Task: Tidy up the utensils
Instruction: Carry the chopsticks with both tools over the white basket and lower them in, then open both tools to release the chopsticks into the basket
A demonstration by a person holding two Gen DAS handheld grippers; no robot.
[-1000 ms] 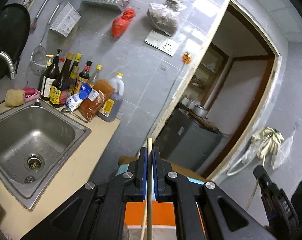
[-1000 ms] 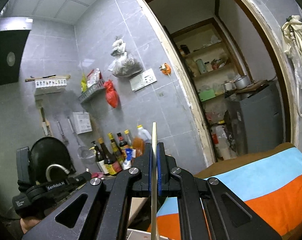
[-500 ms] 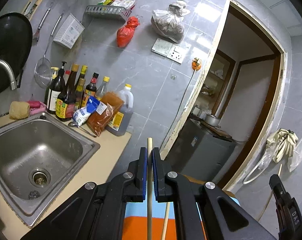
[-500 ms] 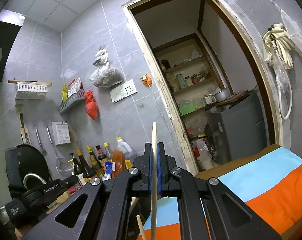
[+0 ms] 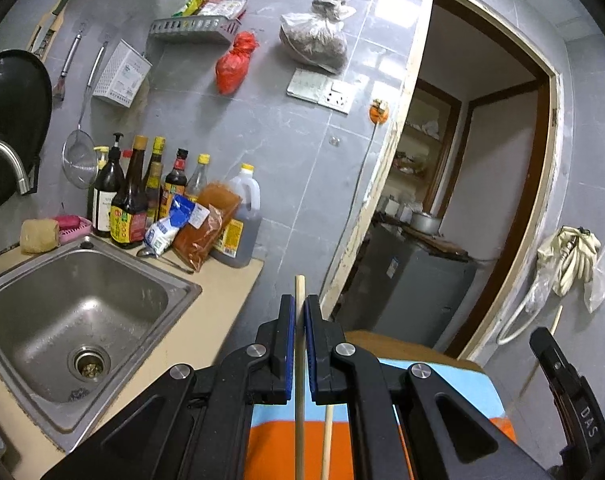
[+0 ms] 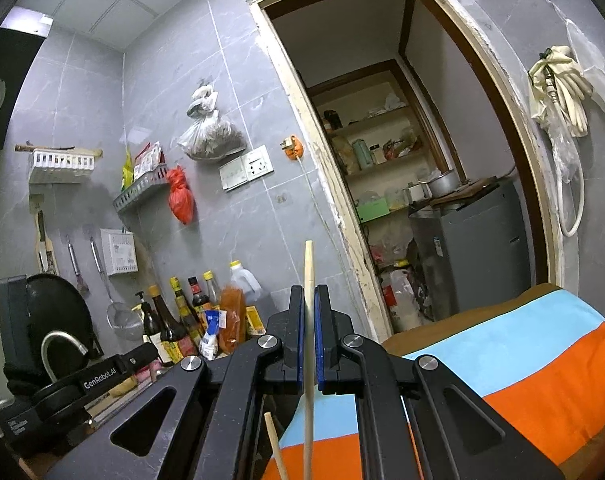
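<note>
My left gripper [image 5: 299,312] is shut on a wooden chopstick [image 5: 299,376] that stands upright between its blue pads, tip poking above the fingers. A second chopstick [image 5: 327,440] shows below, to its right. My right gripper [image 6: 309,304] is shut on another wooden chopstick [image 6: 308,280], also upright. The tip of one more chopstick [image 6: 273,440] shows low left in the right wrist view. Both grippers are raised above an orange and blue striped cloth [image 6: 522,360]. The left gripper's body [image 6: 82,380] shows at the lower left of the right wrist view.
A steel sink [image 5: 78,320] is set in the beige counter [image 5: 206,320] at left. Sauce bottles [image 5: 130,200] and an oil jug [image 5: 240,220] stand at the wall. A strainer [image 5: 78,156] and black wok [image 5: 10,120] hang above. A doorway [image 5: 462,200] opens at right.
Both wrist views have tilted upward and shifted; the sink sits lower and farther left in the left view. Both grippers stay shut on their chopsticks.
</note>
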